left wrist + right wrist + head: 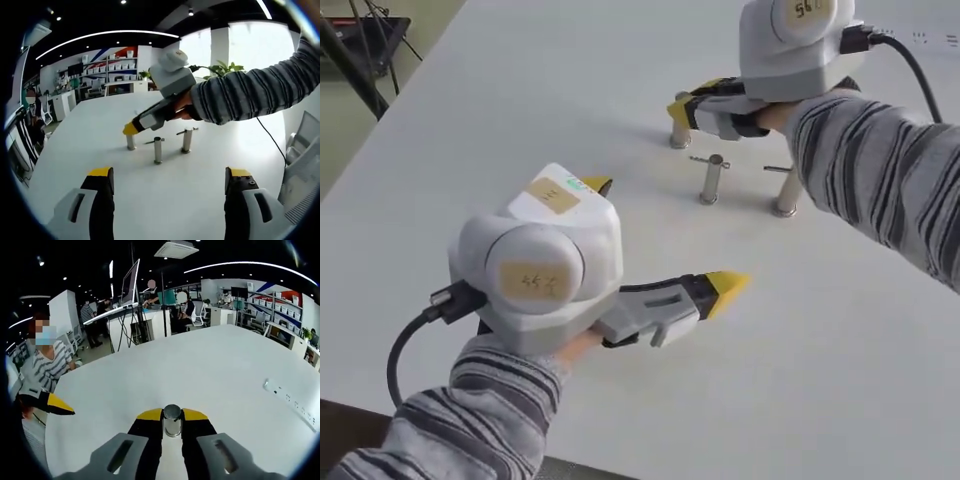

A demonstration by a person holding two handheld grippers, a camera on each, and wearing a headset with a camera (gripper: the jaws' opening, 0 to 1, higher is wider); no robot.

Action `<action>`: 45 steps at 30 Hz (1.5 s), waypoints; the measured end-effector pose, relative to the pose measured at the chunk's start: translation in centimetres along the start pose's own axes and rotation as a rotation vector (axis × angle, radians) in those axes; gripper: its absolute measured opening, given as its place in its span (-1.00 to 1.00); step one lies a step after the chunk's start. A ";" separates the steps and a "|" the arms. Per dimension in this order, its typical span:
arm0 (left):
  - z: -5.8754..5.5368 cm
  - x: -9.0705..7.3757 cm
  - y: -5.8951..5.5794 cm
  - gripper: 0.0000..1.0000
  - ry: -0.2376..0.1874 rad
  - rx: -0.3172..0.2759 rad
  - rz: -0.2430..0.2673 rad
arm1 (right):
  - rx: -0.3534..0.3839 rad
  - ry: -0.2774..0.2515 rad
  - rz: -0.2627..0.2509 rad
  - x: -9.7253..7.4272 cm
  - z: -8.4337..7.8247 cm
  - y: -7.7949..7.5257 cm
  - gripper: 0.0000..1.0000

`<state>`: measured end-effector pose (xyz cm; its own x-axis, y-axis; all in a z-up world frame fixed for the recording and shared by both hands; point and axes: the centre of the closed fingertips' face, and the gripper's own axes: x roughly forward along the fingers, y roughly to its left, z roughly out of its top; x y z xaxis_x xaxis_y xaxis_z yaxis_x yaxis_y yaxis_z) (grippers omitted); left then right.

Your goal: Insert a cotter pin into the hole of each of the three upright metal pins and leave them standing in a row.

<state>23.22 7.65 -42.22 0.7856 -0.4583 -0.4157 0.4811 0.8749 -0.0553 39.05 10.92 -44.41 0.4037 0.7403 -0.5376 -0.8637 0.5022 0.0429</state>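
Note:
Three upright metal pins stand in a row on the white table. The middle pin (712,181) (158,150) and the right pin (785,192) (187,140) each carry a cotter pin (706,160) (186,131) through the top. My right gripper (681,110) (172,416) is shut on the left pin (680,133) (131,142) (172,420), gripping it near its top. My left gripper (660,234) (170,175) hovers open nearer to me, jaws wide apart and holding nothing, facing the row.
The white table (520,90) stretches wide on all sides. A white power strip (292,400) (932,38) lies near its far edge. Past the table are desks, a monitor and seated people (47,360). A black cable (915,65) trails from the right gripper.

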 end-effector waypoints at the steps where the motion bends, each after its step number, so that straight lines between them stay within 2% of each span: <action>1: 0.0 0.0 0.0 0.81 0.000 0.000 -0.001 | 0.004 0.006 -0.005 -0.1 -0.1 -0.2 -0.84; 6: 0.1 -0.1 -0.3 0.81 0.000 0.001 -0.008 | 0.047 0.022 -0.021 -1.1 -0.6 -1.3 -0.85; 16: 0.5 -0.2 -0.7 0.81 -0.003 0.005 -0.014 | 0.006 0.047 -0.059 -4.2 -2.2 -2.9 -0.85; 23: 0.7 -0.4 -1.1 0.81 -0.002 0.010 -0.018 | 0.006 0.062 -0.096 -6.4 -3.4 -4.9 -0.85; 28: 0.8 -0.5 -1.5 0.81 -0.001 -0.004 -0.020 | 0.014 0.050 -0.116 -8.1 -4.0 -5.7 -0.85; 31: 1.0 -0.6 -1.6 0.81 -0.007 -0.008 -0.020 | 0.009 0.062 -0.125 -9.3 -4.8 -6.2 -0.85; 38: 1.1 -0.9 -2.0 0.81 -0.009 -0.011 -0.024 | 0.011 0.079 -0.149 -12.0 -6.5 -6.9 -0.85; 45: 1.4 -1.1 -2.4 0.81 -0.013 -0.008 -0.026 | 0.024 0.087 -0.166 -14.3 -7.8 -6.8 -0.85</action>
<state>21.76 5.83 -40.38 0.7781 -0.4824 -0.4024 0.4978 0.8642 -0.0734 36.80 -6.59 -43.54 0.5117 0.6055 -0.6096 -0.7796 0.6254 -0.0333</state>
